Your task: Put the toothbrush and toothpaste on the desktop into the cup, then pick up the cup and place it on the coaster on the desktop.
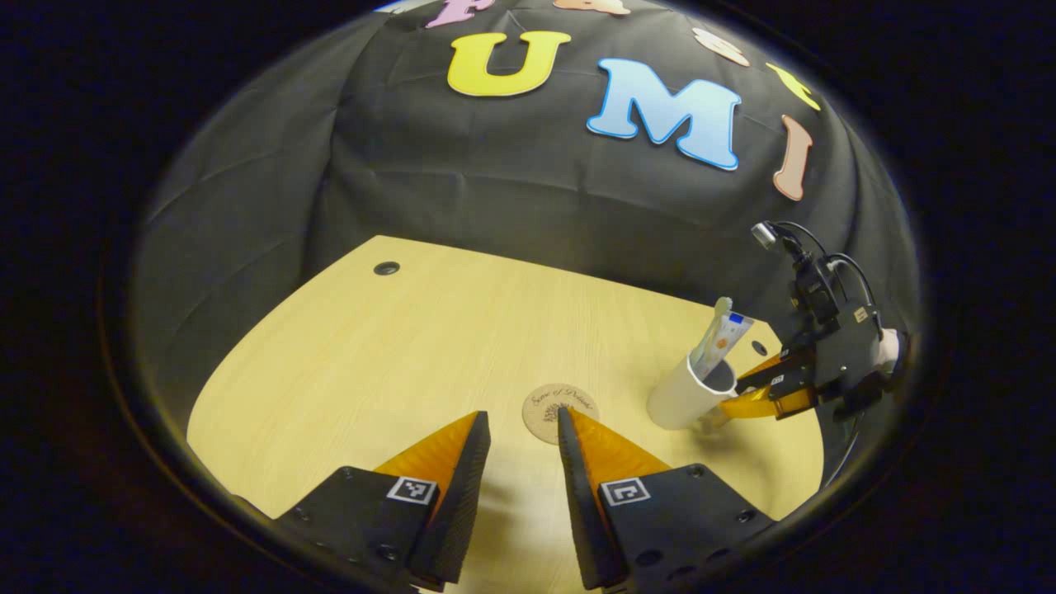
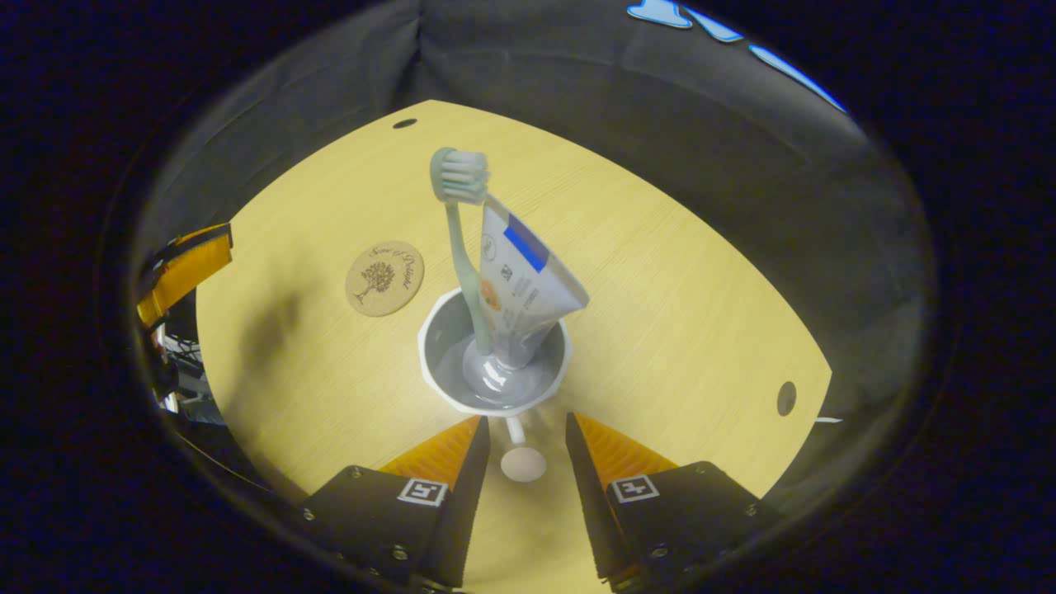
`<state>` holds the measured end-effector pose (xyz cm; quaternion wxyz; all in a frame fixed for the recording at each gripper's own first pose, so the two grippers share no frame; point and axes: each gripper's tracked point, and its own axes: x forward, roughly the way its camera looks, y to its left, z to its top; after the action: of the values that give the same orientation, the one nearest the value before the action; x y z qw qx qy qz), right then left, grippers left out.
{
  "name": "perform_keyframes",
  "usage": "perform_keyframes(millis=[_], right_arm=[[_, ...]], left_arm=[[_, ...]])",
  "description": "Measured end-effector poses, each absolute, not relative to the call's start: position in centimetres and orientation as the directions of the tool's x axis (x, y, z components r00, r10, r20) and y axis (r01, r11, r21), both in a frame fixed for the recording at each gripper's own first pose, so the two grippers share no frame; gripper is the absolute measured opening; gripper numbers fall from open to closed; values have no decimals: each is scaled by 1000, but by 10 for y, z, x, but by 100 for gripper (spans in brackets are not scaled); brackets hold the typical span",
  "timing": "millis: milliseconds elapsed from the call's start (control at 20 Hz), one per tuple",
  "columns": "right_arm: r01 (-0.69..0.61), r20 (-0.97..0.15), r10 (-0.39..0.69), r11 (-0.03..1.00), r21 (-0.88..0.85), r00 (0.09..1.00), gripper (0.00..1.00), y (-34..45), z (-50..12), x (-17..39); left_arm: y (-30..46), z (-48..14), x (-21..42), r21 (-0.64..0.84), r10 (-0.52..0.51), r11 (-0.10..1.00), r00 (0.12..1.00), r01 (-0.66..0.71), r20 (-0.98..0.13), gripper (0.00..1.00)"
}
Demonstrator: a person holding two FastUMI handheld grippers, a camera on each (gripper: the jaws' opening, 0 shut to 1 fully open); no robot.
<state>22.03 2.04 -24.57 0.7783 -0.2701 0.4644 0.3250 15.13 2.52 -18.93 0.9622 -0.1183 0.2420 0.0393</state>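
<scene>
Toothbrush (image 2: 459, 239) and toothpaste (image 2: 520, 289) stand in the cup (image 2: 495, 388) at frame centre; right gripper (image 2: 524, 445), jaws wide, must next grip it for the coaster (image 2: 384, 278).

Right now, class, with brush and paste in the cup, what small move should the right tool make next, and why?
Probably ease the right tool forward and close on the cup: toothbrush and toothpaste already stand inside, its jaws are open, and the coaster is bare.

Bare desktop (image 2: 660, 272) between cup (image 2: 493, 363) and coaster (image 2: 384, 278).
</scene>
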Motion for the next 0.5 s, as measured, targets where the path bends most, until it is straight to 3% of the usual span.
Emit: perform_keyframes(millis=[100,150,300,500], right_arm=[[-764,-906,257,637,-103,336,57,23,-250,220],[-769,-910,255,631,-100,328,57,23,-253,220],[-786,-919,248,610,-98,307,57,23,-257,221],[-794,-931,244,603,-74,273,54,26,-262,221]], left_arm=[[25,-194,148,-204,26,969,873,-143,-486,58],[25,-195,144,-202,29,968,870,-147,-492,66],[27,-202,135,-197,39,967,862,-159,-506,50],[31,-210,127,-198,55,963,851,-184,-523,50]])
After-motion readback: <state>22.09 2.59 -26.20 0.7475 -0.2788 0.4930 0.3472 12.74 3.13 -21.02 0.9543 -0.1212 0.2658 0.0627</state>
